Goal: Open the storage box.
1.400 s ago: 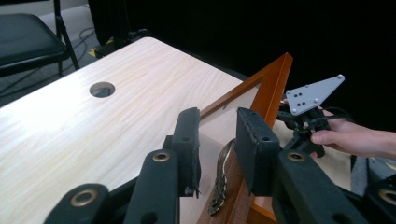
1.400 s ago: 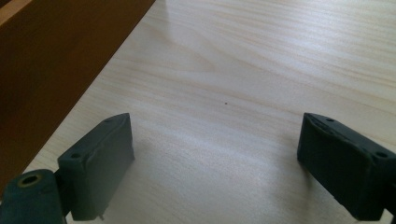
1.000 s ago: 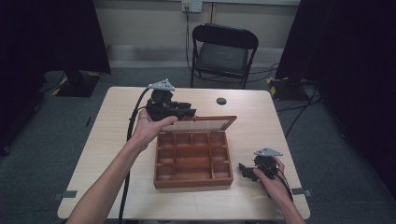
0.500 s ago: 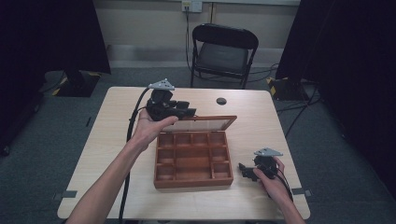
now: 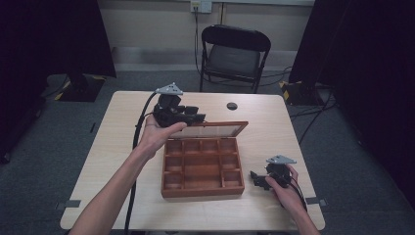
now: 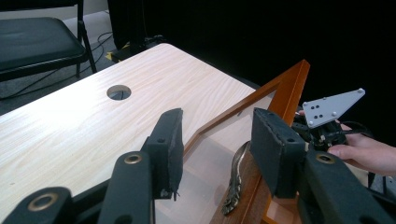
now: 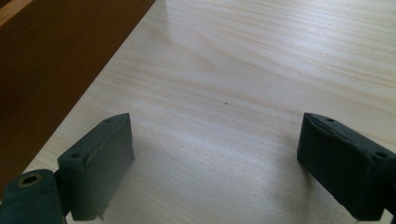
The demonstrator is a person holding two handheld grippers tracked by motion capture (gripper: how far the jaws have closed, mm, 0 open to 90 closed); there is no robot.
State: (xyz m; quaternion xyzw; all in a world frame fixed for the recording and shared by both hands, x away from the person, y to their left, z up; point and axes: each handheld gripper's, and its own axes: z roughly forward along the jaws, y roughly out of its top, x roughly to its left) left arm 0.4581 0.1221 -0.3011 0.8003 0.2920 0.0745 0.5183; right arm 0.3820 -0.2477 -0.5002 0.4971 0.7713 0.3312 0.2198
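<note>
Two claws are working this table [image 5: 117, 196], and I am speaking for both. Nearest, at the lower right of the high view, my right claw [image 5: 258, 179] is resting low on the tabletop just beside the right wall of the wooden box [image 5: 203, 166], its jaws spread wide with nothing but bare wood grain between them. The box is sitting at the centre of the frame, its compartments showing. Farther up, at centre left, my left claw [image 5: 195, 117] is hovering at the left end of the raised lid [image 5: 215, 130]; in the left gripper view its jaws are standing apart, straddling the lid's top edge without gripping it, with a metal clasp [image 6: 235, 179] hanging just below. Farthest off, a black folding chair [image 5: 235, 54] is standing behind the table.
</note>
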